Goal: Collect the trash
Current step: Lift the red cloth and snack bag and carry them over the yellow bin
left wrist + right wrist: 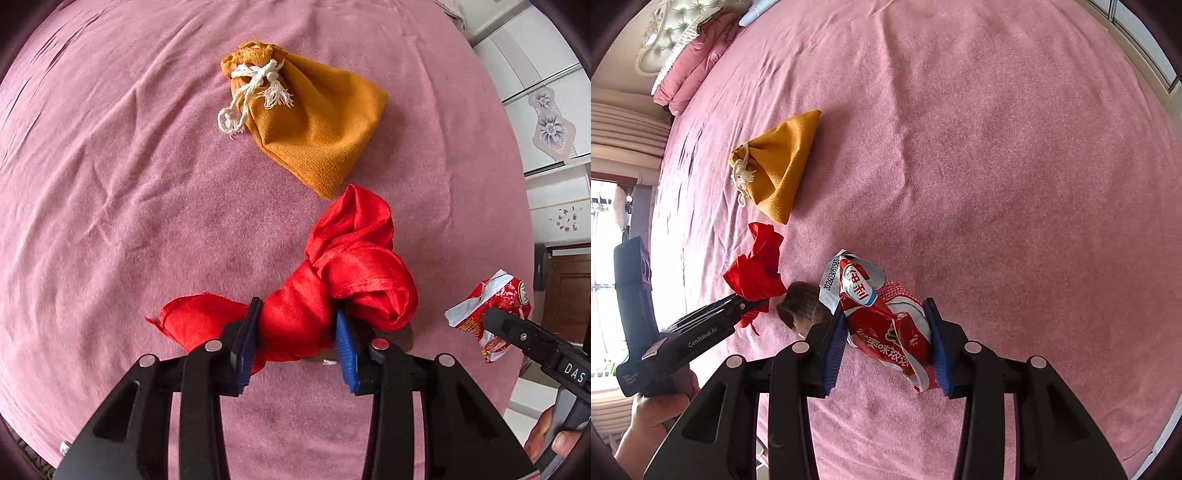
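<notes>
Pointing steeply down, left hand-held gripper [295, 332] clamps red cloth [332, 288].

red cloth [332, 295]: crumpled, shiny, knotted into a bundle; low centre of the left wrist view, clamped between the left tool's [299, 332] blue pads.
snack wrapper [886, 317]: red, white and silver foil, crinkled, printed with characters; lower centre of the right wrist view, pinched between the right tool's [886, 332] pads.
mustard pouch [310, 129]: drawstring bag tied with white cord, lying flat on the pink bed [110, 184], upper centre.
</notes>
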